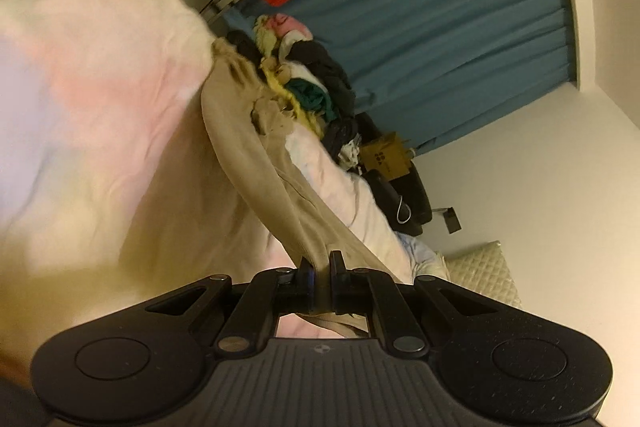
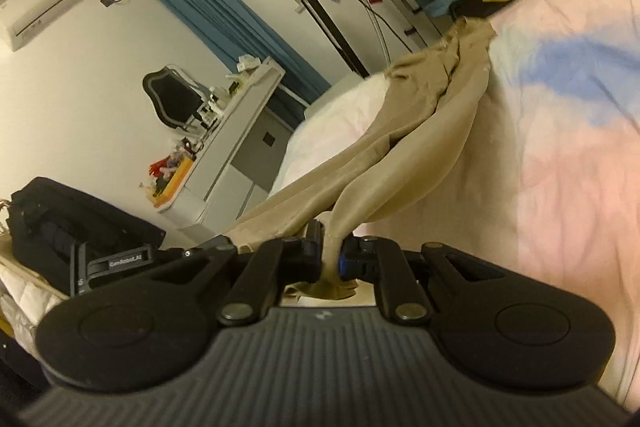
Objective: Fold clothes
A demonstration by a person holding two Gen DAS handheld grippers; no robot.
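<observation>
Bedroom; black bracket [image 2: 120,261] reads "GenRobot.AI"; both grippers pinch beige garment [image 2: 424,143].

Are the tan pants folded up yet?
Not yet. The tan pants hang stretched out from the left gripper and right gripper over the bed.

The trousers [image 1: 248,163] ran from the left claw [image 1: 320,259] and the right claw [image 2: 330,239], which pinched one end, across the bed [image 2: 560,167] toward the clothes pile [image 1: 316,87] at its far side, with the curtain [image 1: 440,27] behind that pile.
</observation>
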